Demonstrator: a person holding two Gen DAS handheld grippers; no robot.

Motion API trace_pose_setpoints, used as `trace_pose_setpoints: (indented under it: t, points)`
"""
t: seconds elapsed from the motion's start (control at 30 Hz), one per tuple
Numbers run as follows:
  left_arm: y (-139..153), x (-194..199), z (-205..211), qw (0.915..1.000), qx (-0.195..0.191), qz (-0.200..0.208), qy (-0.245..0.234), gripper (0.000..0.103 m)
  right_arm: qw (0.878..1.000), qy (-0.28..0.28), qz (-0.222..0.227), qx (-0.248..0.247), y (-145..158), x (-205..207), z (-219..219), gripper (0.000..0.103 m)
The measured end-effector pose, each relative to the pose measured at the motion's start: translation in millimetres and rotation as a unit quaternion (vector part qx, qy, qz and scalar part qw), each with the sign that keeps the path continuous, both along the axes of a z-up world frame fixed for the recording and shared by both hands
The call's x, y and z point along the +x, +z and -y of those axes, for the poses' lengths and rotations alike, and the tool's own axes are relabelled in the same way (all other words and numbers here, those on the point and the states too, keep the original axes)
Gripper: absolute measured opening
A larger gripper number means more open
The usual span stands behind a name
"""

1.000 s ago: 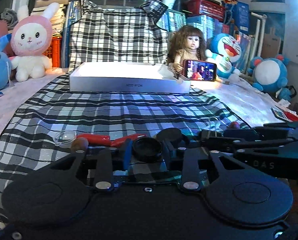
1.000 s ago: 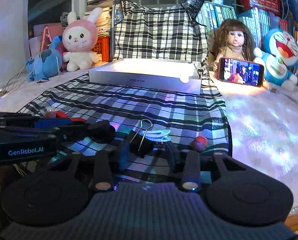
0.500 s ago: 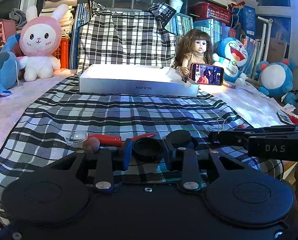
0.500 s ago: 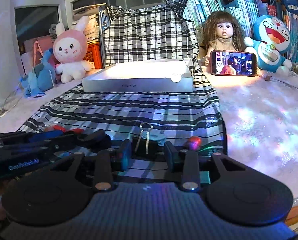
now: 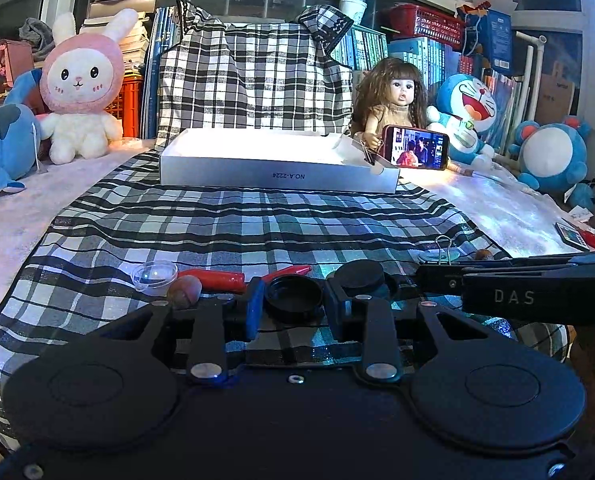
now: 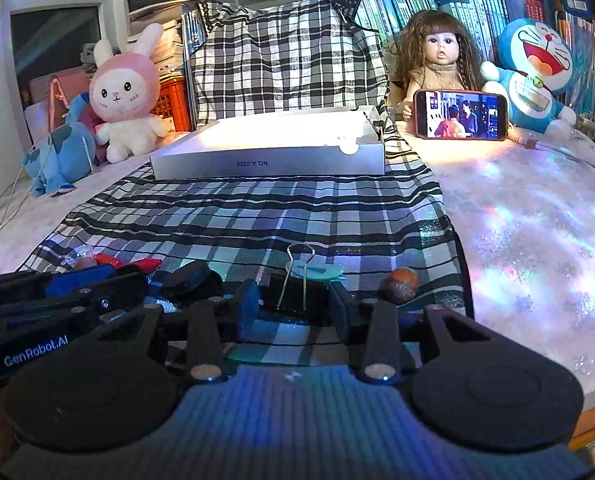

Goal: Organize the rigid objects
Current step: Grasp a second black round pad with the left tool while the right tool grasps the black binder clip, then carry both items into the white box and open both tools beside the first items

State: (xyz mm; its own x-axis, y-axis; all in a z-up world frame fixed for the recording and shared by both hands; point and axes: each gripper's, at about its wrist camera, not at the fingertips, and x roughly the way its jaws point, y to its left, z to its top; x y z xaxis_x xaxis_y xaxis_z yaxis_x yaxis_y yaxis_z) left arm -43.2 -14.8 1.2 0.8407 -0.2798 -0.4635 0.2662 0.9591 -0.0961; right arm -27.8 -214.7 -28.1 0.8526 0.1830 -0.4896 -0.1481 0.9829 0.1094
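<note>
Left wrist view first: we see our left gripper [image 5: 293, 306] low over the checked cloth [image 5: 257, 224], and its two jaws pinch a small black round lid [image 5: 293, 294] that lies open side up between the blue pads. Just right of it lies a second black round cap [image 5: 359, 274]. To the left we see a red pen-like object [image 5: 217, 279], a brown nut [image 5: 184, 289] and a small clear plastic cup [image 5: 154, 275], all on the cloth near each other. The right gripper comes in from the right edge as a long black bar.

From the right wrist view, our right gripper [image 6: 293, 306] has its jaws spread, and they have just been opening. A black binder clip [image 6: 297, 294] stands between them with its wire handles up. We think the pads do not press on it, but the gap is dark. Under the clip's handles lies a pale green flat piece [image 6: 317, 271]. A second brown nut [image 6: 403, 283] rests just to the right of the gripper.

Farther away, the white shallow box [image 6: 269, 164] sits at the far end of the cloth. Beside it stands a phone [image 6: 460, 114] with a lit screen, leaning on a doll [image 6: 439, 54].
</note>
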Motion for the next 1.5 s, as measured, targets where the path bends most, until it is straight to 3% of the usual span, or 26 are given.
trace_pose_setpoints:
  t: [0.2, 0.37, 1.27, 1.5]
  points:
    - [0.5, 1.4, 0.0, 1.0, 0.001, 0.001, -0.001, 0.031, 1.0, 0.007, 0.0, -0.011, 0.8, 9.1, -9.5, 0.053]
    - [2.0, 2.4, -1.6, 1.0, 0.001, 0.001, 0.001, 0.031, 1.0, 0.006, 0.004, -0.022, -0.5, 9.9, -14.8, 0.036]
    - [13.8, 3.8, -3.2, 0.9997, -0.001, 0.024, 0.004, 0.031, 0.999, 0.012, 0.036, 0.014, 21.8, -7.3, -3.5, 0.036]
    - [22.7, 22.8, -4.2, 0.9996, 0.013, 0.012, 0.021, 0.031, 0.999, 0.005, 0.04, 0.02, 25.8, 0.2, -0.1, 0.036]
